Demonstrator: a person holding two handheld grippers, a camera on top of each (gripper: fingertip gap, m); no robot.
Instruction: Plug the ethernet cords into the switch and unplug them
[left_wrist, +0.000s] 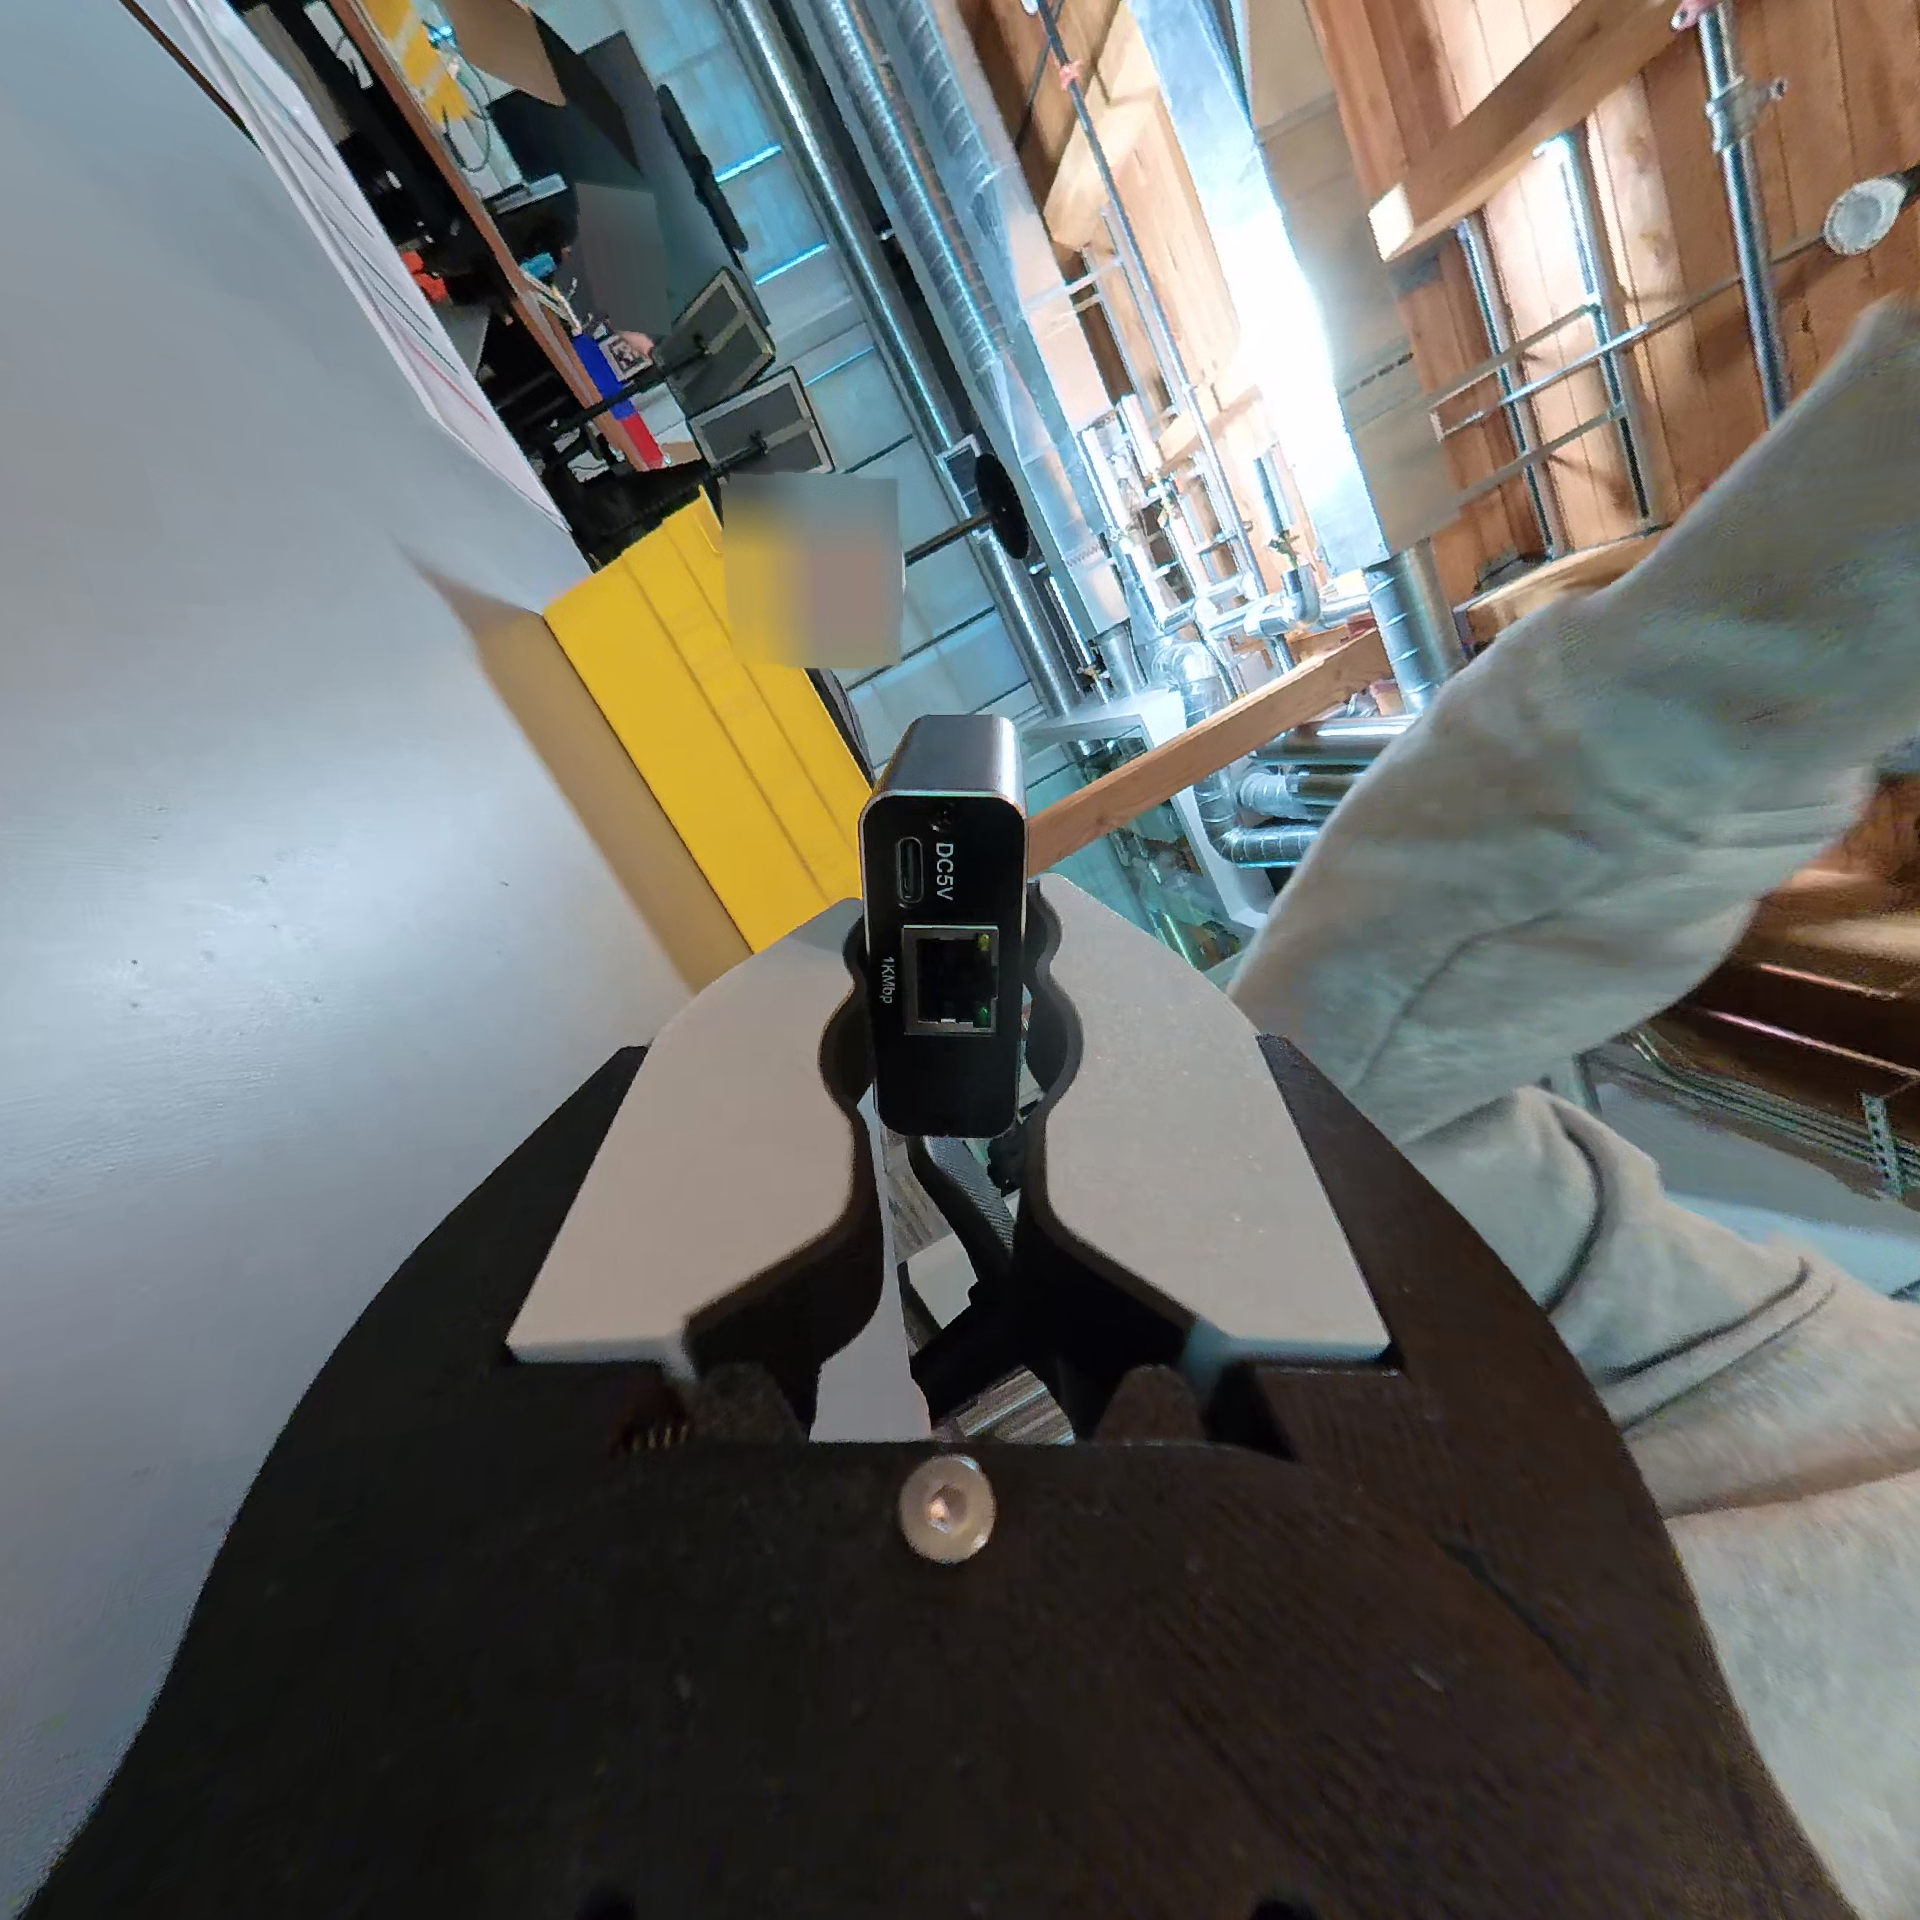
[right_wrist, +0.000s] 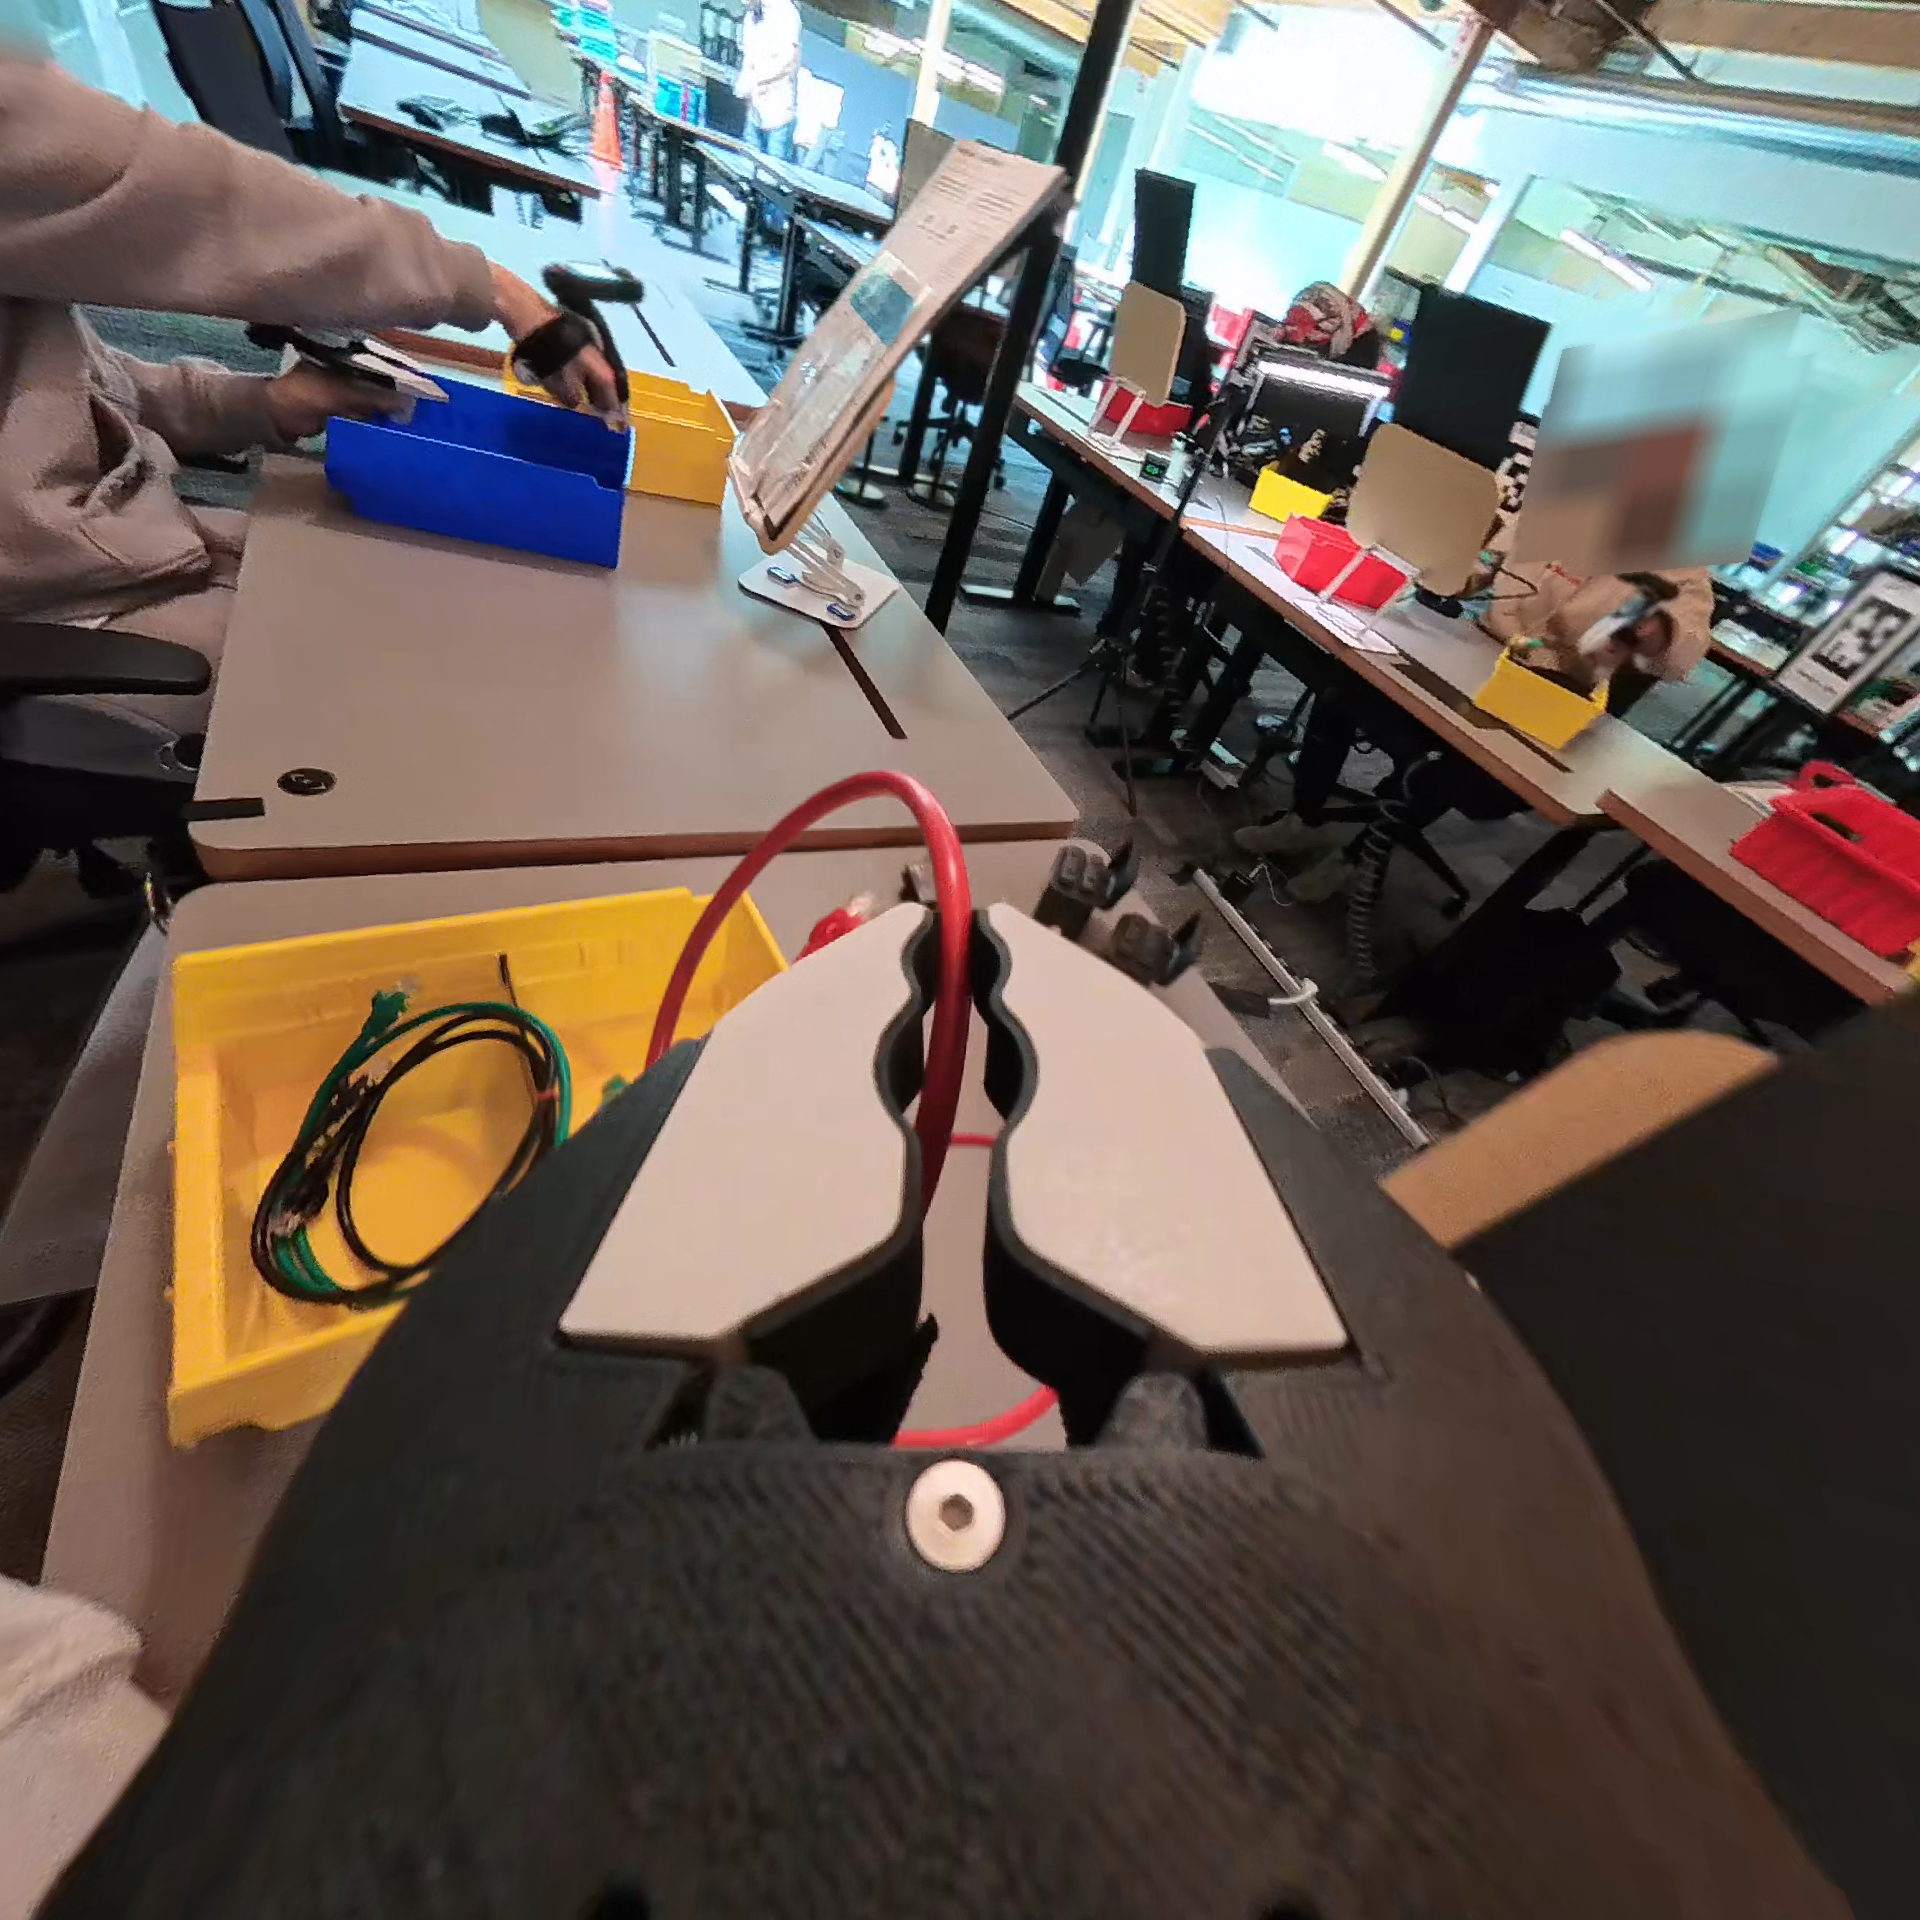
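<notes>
My left hand-held gripper (left_wrist: 951, 997) was clamped tight on the small dark metal switch box (left_wrist: 943, 935), its grey fingers (left_wrist: 727, 1122) pressed against both flanks. The box stood on end between them, tilted up toward the wooden ceiling beams, with its end face turned to my camera: a slim oval socket above and a square network port (left_wrist: 951, 982) below, that port open with nothing plugged into it. A black lead (left_wrist: 971, 1236) hung beneath the switch, down between the fingers. A grey sleeve (left_wrist: 1558, 831) crossed to the right of the switch.

My right hand-held gripper (right_wrist: 948, 997) was nearly closed, pinching the red ethernet cord (right_wrist: 940, 935). The cord rose out of the fingertips and arched over to the left, coming down beside the yellow plastic bin (right_wrist: 208, 1195); its red plug end (right_wrist: 842, 920) lay just left of the fingertips. That bin sat on the grey table (right_wrist: 125, 1455) left of the gripper, holding a coiled green cord (right_wrist: 312, 1257) and a coiled black cord (right_wrist: 416, 1143) tangled together. Beyond the bin, on the next table, another person's hands worked at a blue bin (right_wrist: 478, 478).
</notes>
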